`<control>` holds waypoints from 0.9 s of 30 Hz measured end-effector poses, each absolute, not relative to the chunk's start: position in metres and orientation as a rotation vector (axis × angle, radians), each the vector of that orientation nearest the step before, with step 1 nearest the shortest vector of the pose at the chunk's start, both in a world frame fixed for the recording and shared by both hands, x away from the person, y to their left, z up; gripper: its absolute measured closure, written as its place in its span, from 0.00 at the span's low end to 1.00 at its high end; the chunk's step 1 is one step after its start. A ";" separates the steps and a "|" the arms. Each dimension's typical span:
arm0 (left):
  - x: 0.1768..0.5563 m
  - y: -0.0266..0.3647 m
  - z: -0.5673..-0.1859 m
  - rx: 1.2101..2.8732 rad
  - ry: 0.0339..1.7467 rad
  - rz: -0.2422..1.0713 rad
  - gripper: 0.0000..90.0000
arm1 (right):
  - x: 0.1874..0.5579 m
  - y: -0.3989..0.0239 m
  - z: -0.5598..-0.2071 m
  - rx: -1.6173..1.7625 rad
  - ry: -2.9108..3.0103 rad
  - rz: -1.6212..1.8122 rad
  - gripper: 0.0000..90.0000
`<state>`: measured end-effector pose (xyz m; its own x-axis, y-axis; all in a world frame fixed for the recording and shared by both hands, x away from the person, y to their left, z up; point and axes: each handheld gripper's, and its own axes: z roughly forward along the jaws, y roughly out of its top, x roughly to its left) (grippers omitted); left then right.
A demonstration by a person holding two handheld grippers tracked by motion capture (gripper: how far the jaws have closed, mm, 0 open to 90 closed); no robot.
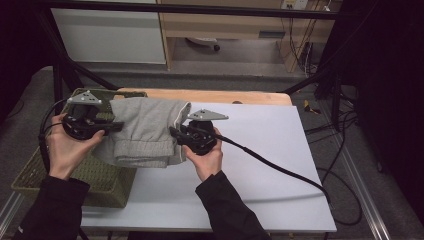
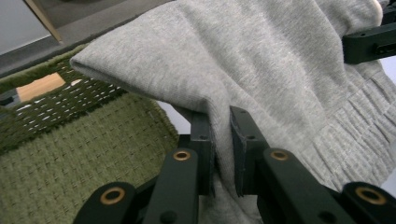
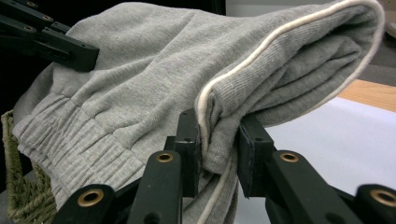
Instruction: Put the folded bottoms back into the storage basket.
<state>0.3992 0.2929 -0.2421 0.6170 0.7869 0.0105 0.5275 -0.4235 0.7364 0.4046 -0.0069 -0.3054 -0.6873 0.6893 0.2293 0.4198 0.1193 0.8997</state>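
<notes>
A folded grey sweat garment [image 1: 142,131] with a ribbed cuff and white trim hangs in the air between both grippers, over the left edge of the table. My left gripper [image 1: 119,126] is shut on its left side; in the left gripper view the jaws pinch a fold of the grey garment [image 2: 280,79] at the left gripper's [image 2: 222,140] tips. My right gripper [image 1: 174,132] is shut on the right side, clamping the trimmed edge of the grey garment [image 3: 154,79] between the right gripper's [image 3: 219,144] jaws. A green woven basket [image 1: 107,180] sits below the garment's left part.
The white table top [image 1: 260,160] stretches to the right, with a wooden strip [image 1: 215,96] along its far edge. The right gripper's black cable [image 1: 280,167] trails across the table toward the right. The basket [image 2: 70,154] stands at the table's left side.
</notes>
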 end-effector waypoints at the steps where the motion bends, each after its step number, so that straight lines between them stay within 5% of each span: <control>1: 0.399 0.295 -0.241 2.125 1.029 0.468 0.90 | 0.405 -0.005 -0.305 1.096 2.152 1.601 0.82; 27: 0.396 0.337 -0.230 2.110 1.098 0.531 0.90 | 0.406 0.044 -0.296 1.054 2.152 1.624 0.82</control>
<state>0.3959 0.3370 -0.2297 0.5584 0.8286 0.0409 0.5462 -0.4043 0.7337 0.4060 0.0440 -0.2962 -0.7085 0.6702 0.2211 0.3965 0.1189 0.9103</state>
